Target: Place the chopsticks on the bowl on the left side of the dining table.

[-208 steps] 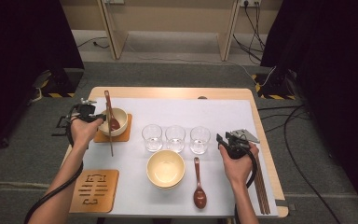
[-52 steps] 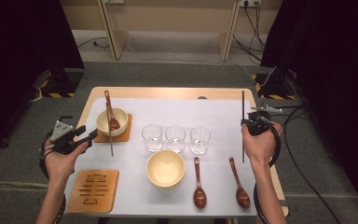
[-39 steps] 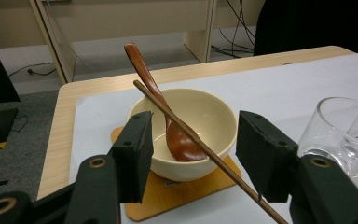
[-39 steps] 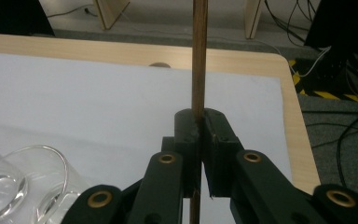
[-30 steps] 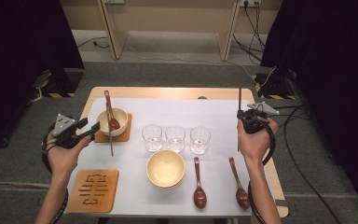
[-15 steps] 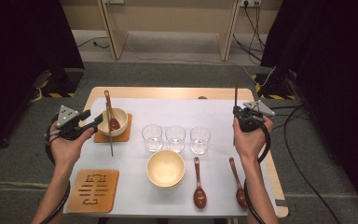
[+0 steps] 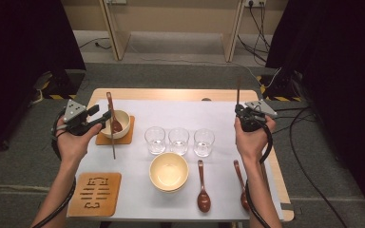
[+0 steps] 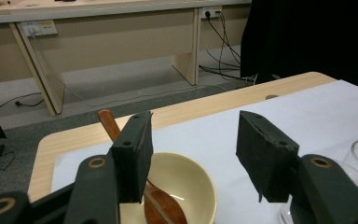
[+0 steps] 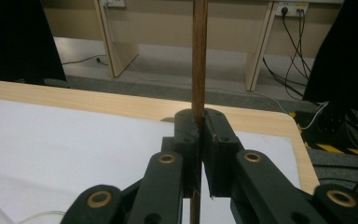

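Holding a thin wooden chopstick (image 9: 199, 56) upright, the right gripper (image 7: 244, 115) has its fingers (image 9: 213, 140) pinched tight on the stick, above the table's (image 7: 171, 95) right edge near the far right corner. Judging by the layout, this stick likely belongs beside the cream bowl (image 7: 168, 171) near the front edge; lowering it flat and parallel to the two wooden spoons (image 7: 203, 185) would suit. The left gripper (image 7: 95, 117) hovers spread wide and empty over the small bowl (image 8: 186, 186) near the left edge, whose spoon (image 8: 161, 205) rests inside.
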A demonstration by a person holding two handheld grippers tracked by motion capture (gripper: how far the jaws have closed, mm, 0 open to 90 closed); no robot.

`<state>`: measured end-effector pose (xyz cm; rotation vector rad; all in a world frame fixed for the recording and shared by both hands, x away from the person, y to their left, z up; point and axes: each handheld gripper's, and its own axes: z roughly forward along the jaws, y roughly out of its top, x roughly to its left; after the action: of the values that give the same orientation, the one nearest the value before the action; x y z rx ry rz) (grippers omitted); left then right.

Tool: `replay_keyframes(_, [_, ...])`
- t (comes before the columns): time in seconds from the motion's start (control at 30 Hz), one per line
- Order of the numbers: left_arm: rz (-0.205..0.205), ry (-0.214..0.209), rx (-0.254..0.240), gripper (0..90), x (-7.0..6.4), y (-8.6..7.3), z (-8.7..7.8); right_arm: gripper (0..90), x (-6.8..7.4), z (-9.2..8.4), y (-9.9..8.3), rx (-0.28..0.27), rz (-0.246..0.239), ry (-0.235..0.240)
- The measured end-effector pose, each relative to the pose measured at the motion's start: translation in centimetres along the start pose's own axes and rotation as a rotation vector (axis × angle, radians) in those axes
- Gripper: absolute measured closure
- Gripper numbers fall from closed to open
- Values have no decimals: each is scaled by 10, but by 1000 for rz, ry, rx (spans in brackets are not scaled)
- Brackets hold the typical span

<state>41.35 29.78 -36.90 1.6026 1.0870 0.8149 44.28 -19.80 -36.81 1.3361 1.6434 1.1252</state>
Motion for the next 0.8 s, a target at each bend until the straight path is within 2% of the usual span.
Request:
replay_keyframes(0.5, [16,-27,-5,452,-11,16,14,851,5,6,6,-42,11,1])
replay_keyframes(0.6, [18,-34,-4,452,-14,19,18,851,8,7,8,-51,2,2])
replay_keyframes(0.8, [27,-45,-2,452,-19,21,24,851,12,11,9,-51,2,10])
